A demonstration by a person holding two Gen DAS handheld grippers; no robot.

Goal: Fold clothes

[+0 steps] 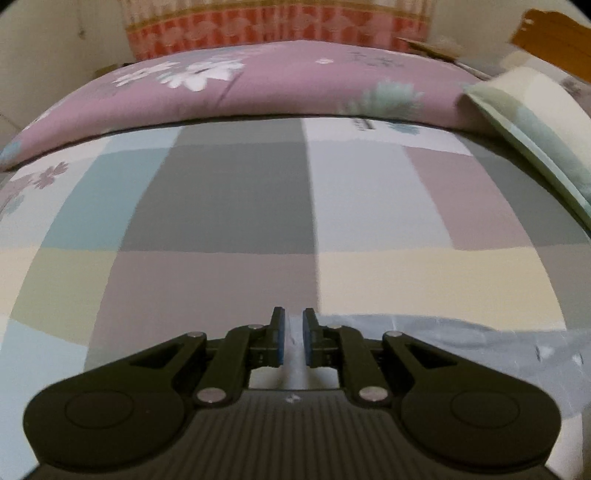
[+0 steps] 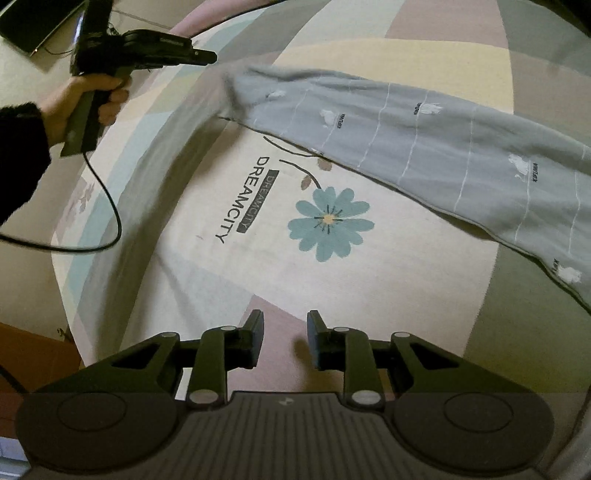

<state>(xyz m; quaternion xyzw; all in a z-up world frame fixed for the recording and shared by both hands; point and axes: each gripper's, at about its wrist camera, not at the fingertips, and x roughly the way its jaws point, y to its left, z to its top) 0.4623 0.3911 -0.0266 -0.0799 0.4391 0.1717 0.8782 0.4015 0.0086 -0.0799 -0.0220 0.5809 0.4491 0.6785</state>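
Left tool (image 1: 293, 341) pinches the grey garment (image 2: 443, 147) at its ten o'clock corner; right tool (image 2: 285, 339) gapes empty over the bed (image 2: 258, 288).

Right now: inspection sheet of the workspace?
Surface: bed under a patchwork sheet with a blue flower print.
Job's things: grey garment, one end lifted.
Clutter: purple pillow, pale pillow.
Grippers: left gripper pinches the garment's end; right gripper open, nothing between its fingers.
Cables: black cable hangs from the left gripper's handle.
Surroundings: patterned curtain, cardboard, hand on the handle.
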